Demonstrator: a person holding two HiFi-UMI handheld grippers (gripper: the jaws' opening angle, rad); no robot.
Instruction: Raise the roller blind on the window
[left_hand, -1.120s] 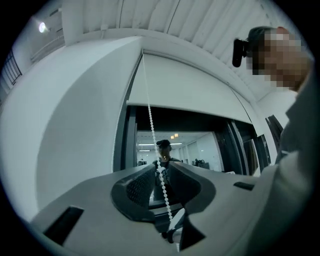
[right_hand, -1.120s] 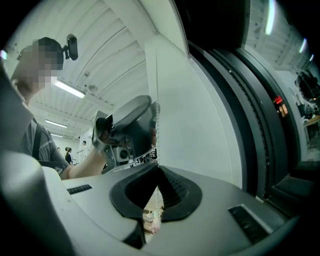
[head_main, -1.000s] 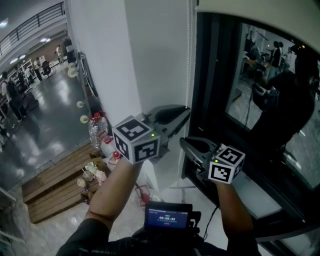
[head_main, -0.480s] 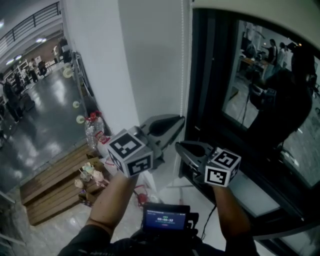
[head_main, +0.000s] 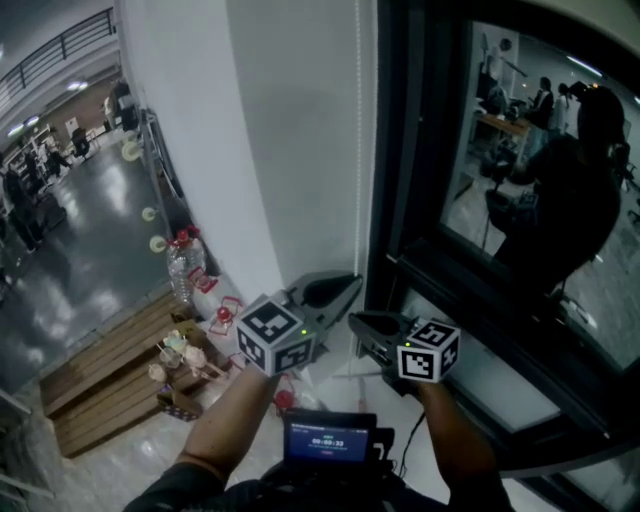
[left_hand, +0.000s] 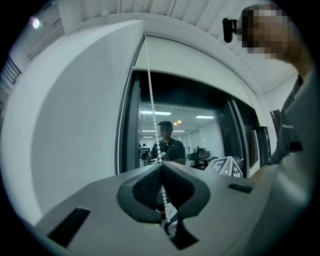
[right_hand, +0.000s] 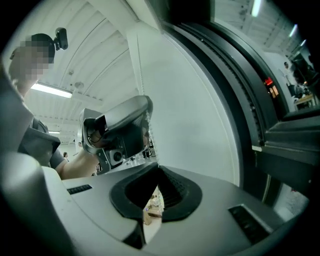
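Now: left gripper (left_hand: 161, 165) pinches chain (left_hand: 151, 110); right gripper (right_hand: 158, 168) pressed shut just below, chain meets its tips, apparently pinched too; chain runs vertical beside window (head_main: 520, 200); blind (left_hand: 200, 65) high above both grippers; left nearer; pull likely straight down.

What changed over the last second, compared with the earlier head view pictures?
The left gripper has closed its jaws, which stood apart a second ago, on the bead chain. Both grippers sit lower in the head view than before. The right gripper stayed shut on the same chain, just below the left one.
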